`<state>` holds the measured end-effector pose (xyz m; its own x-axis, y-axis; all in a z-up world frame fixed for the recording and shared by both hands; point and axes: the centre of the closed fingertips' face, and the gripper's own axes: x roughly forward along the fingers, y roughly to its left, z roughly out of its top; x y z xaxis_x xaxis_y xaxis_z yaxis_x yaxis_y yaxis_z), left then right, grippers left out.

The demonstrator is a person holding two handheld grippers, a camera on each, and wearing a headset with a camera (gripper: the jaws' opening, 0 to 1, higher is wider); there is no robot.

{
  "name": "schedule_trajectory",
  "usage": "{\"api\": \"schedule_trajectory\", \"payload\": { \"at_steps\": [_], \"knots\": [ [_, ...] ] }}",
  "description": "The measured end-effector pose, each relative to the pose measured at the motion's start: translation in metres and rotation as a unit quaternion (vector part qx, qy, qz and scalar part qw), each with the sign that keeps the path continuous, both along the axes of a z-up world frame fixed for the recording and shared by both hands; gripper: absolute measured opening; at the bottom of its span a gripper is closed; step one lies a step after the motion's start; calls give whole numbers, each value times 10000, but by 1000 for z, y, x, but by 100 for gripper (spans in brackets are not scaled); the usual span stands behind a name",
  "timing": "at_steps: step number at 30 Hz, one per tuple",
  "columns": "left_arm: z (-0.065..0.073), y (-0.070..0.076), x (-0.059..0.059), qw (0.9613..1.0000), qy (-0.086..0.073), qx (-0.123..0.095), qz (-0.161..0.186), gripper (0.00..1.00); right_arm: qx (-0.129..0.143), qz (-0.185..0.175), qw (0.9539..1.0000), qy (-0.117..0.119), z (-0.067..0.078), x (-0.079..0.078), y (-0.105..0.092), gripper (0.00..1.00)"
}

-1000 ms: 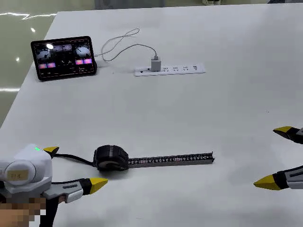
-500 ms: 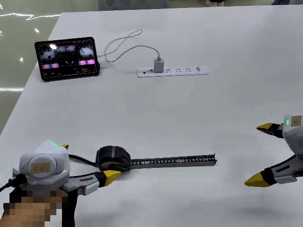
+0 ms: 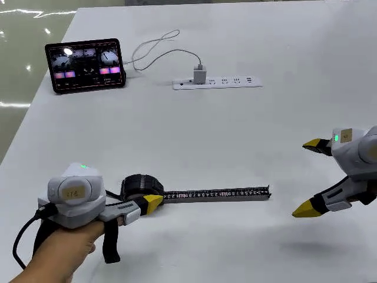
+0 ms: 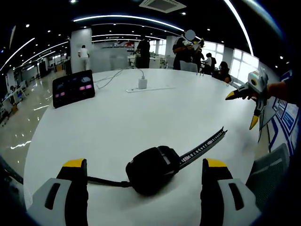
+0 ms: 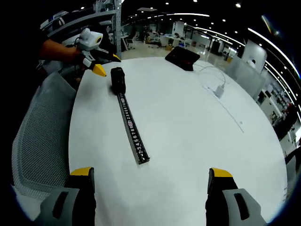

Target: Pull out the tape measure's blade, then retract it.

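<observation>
Left hand-held gripper point(image 4: 144, 163): jaws apart, tape measure point(image 4: 153, 169) case between them. Right hand-held gripper point(image 3: 306, 177): jaws apart, just beyond the extended blade point(image 3: 218, 193) tip. White worktop point(image 3: 235, 135).

A white tabletop point(image 3: 235, 135) stands on a glossy floor point(image 3: 17, 71) that mirrors the lamps. Long light strips point(image 4: 127, 18) cross the dark ceiling point(image 4: 47, 19), windows point(image 4: 237, 59) line one wall, and a grey mesh chair point(image 5: 37, 141) stands beside the tabletop.

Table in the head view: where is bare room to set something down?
Widest bare stretch: mid-table, between the power strip and tablet at the far side and the blade. Also free: between the blade's tip and the right gripper. Crowded: near left, where the left gripper straddles the tape measure case.
</observation>
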<state>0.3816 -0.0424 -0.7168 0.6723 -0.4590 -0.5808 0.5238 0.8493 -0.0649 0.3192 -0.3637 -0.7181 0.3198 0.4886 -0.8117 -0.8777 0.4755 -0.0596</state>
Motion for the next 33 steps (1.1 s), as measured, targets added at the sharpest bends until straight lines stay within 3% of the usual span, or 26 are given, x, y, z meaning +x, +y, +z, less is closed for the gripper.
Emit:
{"api": "schedule_trajectory", "payload": {
  "at_steps": [2, 9, 16, 22, 25, 27, 33],
  "knots": [
    [0, 0, 2, 9999, -65, 43, 93, 99, -35, 54, 10000, 24, -2, 1, 3, 99],
    [-6, -3, 7, 9990, -42, 78, 433, 99, -106, 288, 9995, 119, -10, 4, 12, 99],
    [-9, -4, 12, 9967, -229, 150, 766, 99, -268, 537, 9981, 143, -18, 10, 17, 99],
    [-15, -8, 12, 9960, -220, 140, 850, 99, -253, 583, 9978, 204, -22, 15, 23, 99],
    [-18, -7, 12, 9946, -184, 26, 1022, 99, -278, 645, 9973, 200, -25, 18, 26, 96],
    [-17, -7, 14, 9931, -273, -121, 1133, 99, -263, 669, 9971, 232, -27, 19, 29, 96],
    [-22, -7, 15, 9909, -411, -172, 1268, 99, -349, 751, 9962, 263, -35, 22, 32, 95]
  ]
}}
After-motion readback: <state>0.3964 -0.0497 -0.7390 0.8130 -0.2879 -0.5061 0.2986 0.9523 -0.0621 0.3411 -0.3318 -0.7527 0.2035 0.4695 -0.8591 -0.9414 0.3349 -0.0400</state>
